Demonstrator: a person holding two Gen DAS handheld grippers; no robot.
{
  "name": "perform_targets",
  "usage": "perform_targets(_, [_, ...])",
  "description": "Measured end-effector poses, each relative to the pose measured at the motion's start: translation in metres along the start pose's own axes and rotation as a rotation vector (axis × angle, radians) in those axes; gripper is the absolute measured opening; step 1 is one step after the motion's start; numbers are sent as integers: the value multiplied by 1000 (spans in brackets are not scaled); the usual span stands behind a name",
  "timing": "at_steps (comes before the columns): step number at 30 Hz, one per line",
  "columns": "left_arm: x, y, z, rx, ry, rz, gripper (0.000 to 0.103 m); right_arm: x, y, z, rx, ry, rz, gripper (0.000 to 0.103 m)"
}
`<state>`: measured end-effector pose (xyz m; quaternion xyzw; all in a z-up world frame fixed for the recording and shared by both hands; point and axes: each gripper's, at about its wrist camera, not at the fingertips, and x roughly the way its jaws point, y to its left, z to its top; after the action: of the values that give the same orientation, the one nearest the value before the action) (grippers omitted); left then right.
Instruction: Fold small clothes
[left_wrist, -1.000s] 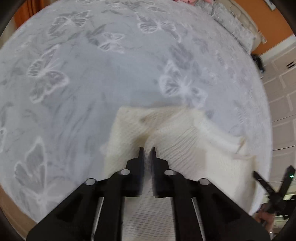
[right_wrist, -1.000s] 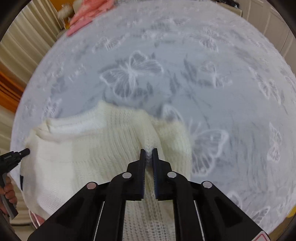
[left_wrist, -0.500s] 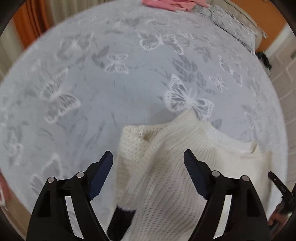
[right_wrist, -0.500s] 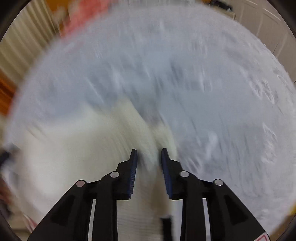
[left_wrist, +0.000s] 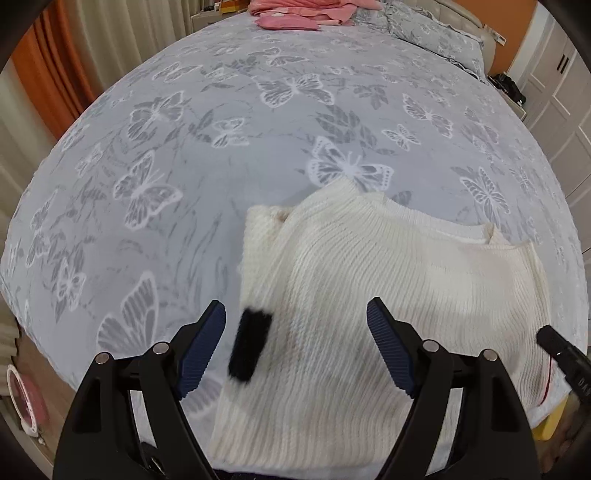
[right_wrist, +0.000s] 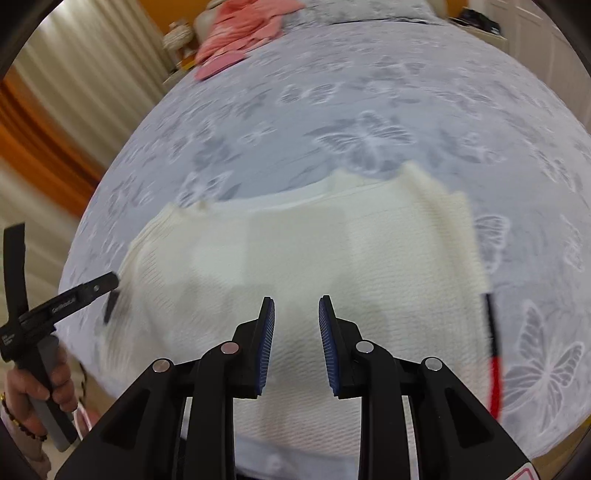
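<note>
A cream knitted sweater (left_wrist: 369, 295) lies flat on the grey butterfly bedspread (left_wrist: 258, 129) near the bed's front edge, sleeves folded in over the body. A black fuzzy patch (left_wrist: 249, 347) shows at its left side. My left gripper (left_wrist: 295, 325) is wide open and empty, raised above the sweater's lower left part. My right gripper (right_wrist: 295, 317) is open and empty above the sweater (right_wrist: 314, 258), which looks blurred in the right wrist view. The left gripper (right_wrist: 74, 295) also shows at the left of that view.
Pink clothes (left_wrist: 306, 11) lie at the far end of the bed, also seen in the right wrist view (right_wrist: 243, 33). Curtains (right_wrist: 74, 92) hang to the left. A pillow (left_wrist: 436, 33) lies at the far right. White cupboards (left_wrist: 561, 103) stand on the right.
Both grippers were shut on the sweater's folded sleeves a second ago. They have opened, let the cloth go, and pulled back and up from it.
</note>
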<state>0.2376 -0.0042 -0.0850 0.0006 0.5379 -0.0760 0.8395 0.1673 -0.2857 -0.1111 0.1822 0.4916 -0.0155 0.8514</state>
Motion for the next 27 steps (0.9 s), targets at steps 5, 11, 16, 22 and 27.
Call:
perform_targets(5, [0, 26, -13, -43, 25, 3, 77, 14, 47, 2, -90, 26, 28, 13])
perform_targets(11, [7, 57, -25, -106, 73, -28, 79, 39, 79, 16, -118, 59, 15, 11])
perform_targets(16, [28, 79, -42, -199, 168, -117, 83, 91, 89, 39, -140, 160, -11, 11])
perform_targets(22, [49, 80, -64, -212, 235, -134, 84, 148, 89, 69, -147, 230, -76, 5])
perform_targets(27, [43, 79, -62, -210, 210, -177, 84, 93, 83, 73, -62, 114, 20, 9])
